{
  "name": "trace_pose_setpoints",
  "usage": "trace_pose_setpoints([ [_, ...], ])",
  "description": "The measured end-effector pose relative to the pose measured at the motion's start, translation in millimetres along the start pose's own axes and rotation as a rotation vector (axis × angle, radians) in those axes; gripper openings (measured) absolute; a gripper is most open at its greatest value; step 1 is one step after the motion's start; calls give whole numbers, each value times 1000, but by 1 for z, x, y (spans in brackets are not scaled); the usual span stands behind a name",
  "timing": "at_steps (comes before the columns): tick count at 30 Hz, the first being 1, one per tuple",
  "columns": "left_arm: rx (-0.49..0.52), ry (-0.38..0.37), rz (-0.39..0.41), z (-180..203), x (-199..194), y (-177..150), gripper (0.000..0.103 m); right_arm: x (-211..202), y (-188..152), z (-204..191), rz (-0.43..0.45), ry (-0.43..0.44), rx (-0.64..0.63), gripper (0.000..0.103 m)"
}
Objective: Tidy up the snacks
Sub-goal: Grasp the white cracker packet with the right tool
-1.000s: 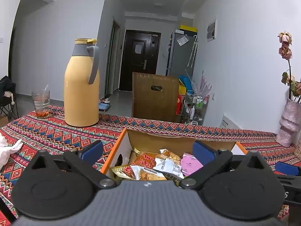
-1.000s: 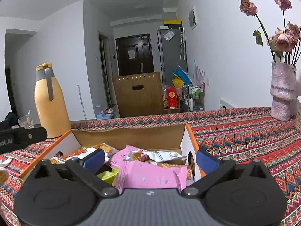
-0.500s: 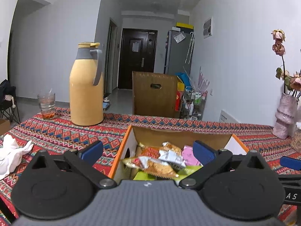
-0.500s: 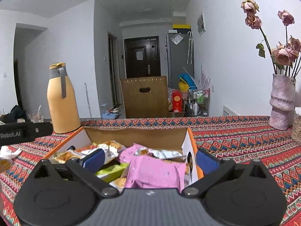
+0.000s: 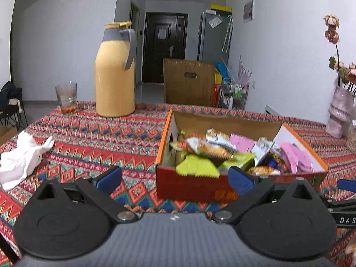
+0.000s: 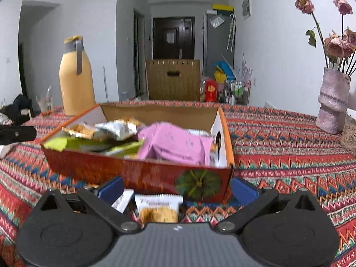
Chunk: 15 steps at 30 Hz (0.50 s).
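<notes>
Most snacks (image 6: pixel 173 142) already heaped in box (image 5: pixel 189 184) mid-counter (image 5: pixel 100 138); two packets (image 6: pixel 159 207) left lying before its near wall, between right tool's (image 6: pixel 178 188) spread, empty fingers; left tool (image 5: pixel 175 178) likewise apart.

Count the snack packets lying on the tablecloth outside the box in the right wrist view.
2 visible: a white-topped biscuit packet between the open right gripper's fingers, before the snack box, and a white packet just left of it. Others may be hidden beneath the gripper.
</notes>
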State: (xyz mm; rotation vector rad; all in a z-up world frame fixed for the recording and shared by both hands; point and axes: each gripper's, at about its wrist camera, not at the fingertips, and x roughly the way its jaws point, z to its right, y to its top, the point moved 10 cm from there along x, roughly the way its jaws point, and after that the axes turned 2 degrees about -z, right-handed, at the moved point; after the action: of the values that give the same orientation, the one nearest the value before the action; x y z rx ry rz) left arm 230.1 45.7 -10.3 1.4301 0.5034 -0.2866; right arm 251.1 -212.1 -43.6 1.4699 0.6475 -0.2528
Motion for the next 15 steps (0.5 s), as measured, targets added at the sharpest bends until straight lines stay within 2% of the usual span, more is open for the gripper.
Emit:
trace_pose_setpoints([
  [9, -8, 1, -44, -5, 10, -28, 103, 22, -23, -4, -79, -1, 18, 102],
  [15, -5, -3, -63, -4, 17, -36, 103, 32, -33, -2, -100, 8, 34, 87],
])
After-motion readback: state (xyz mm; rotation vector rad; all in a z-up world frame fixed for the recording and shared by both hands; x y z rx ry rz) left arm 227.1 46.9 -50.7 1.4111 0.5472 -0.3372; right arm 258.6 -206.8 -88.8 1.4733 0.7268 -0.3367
